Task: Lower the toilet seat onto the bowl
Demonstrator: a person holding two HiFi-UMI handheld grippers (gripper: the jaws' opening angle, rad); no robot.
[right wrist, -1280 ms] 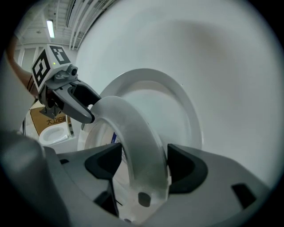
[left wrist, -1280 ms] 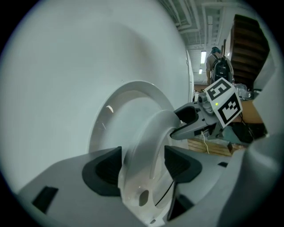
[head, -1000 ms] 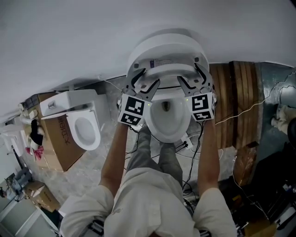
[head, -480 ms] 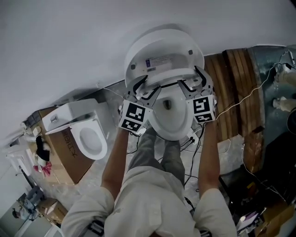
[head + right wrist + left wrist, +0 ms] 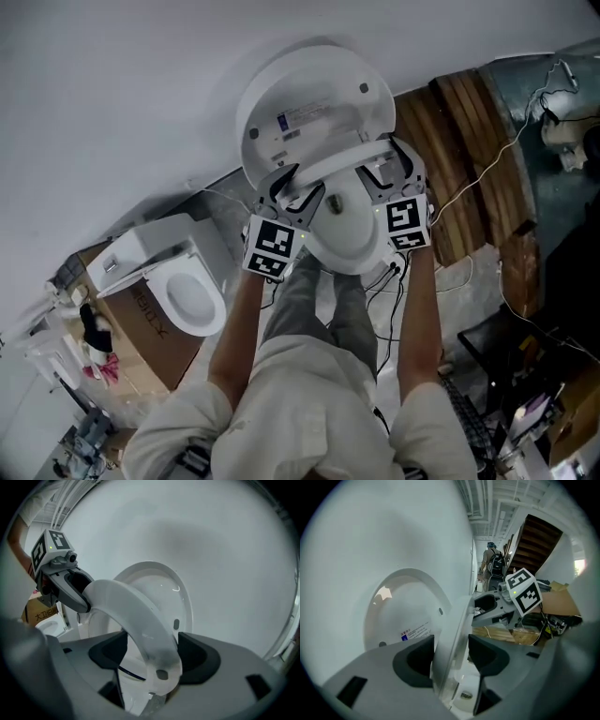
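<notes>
My left gripper (image 5: 298, 184), jaws just drawn closer, clasps the left rim of the toilet seat (image 5: 345, 156). The seat hangs tilted between the raised lid (image 5: 314, 103) and the bowl (image 5: 352, 234). My right gripper (image 5: 389, 169) clamps its right rim, jaws wide.

You have the white toilet seat (image 5: 337, 157) at upper centre, half-lowered, tilted above the open white bowl (image 5: 349, 246) just below.
</notes>
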